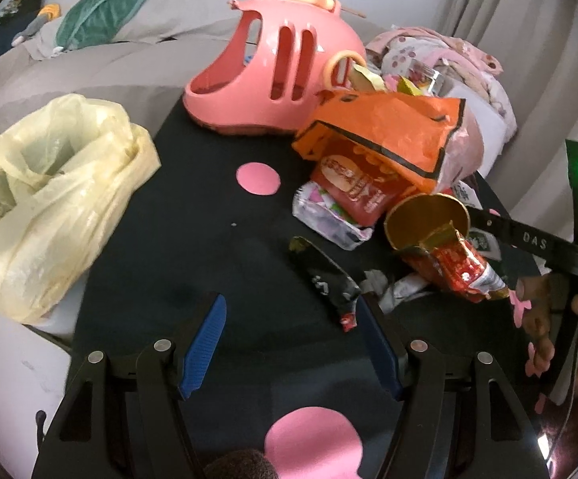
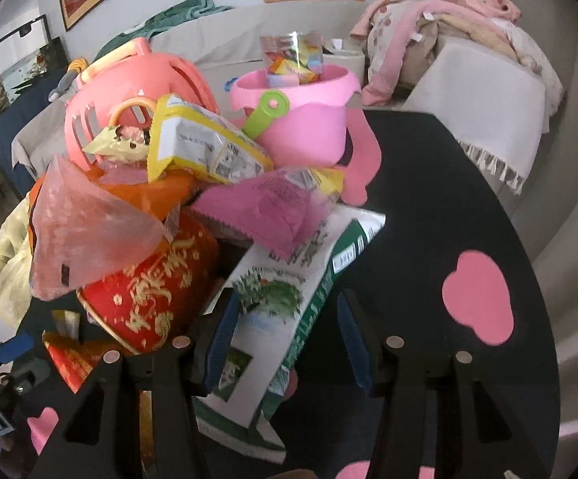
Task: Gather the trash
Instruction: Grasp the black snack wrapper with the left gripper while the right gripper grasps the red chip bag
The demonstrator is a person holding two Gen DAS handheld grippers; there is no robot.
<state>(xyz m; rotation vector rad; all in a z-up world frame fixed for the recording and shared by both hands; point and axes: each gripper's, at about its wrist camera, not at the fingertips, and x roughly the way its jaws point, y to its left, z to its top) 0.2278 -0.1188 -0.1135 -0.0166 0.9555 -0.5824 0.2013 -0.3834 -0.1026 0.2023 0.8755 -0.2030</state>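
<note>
A pile of trash lies on a black table (image 1: 193, 247): an orange bag (image 1: 388, 131), a red wrapper (image 1: 352, 187), a red cup with a gold inside (image 1: 428, 219), and a black wrapper (image 1: 328, 283). A yellowish plastic bag (image 1: 49, 199) sits open at the table's left edge. My left gripper (image 1: 289, 343) is open above the table, its right finger next to the black wrapper. My right gripper (image 2: 285, 343) is open around a white and green carton (image 2: 285, 307), beside the red cup (image 2: 153, 291), a pink wrapper (image 2: 265, 211) and a yellow wrapper (image 2: 205, 143).
A salmon-pink basket (image 1: 281, 60) stands tipped at the back of the table. A pink toy bucket (image 2: 300, 119) with small items stands behind the pile. Pink stickers (image 2: 480, 299) dot the table. A bed with clothes surrounds the table.
</note>
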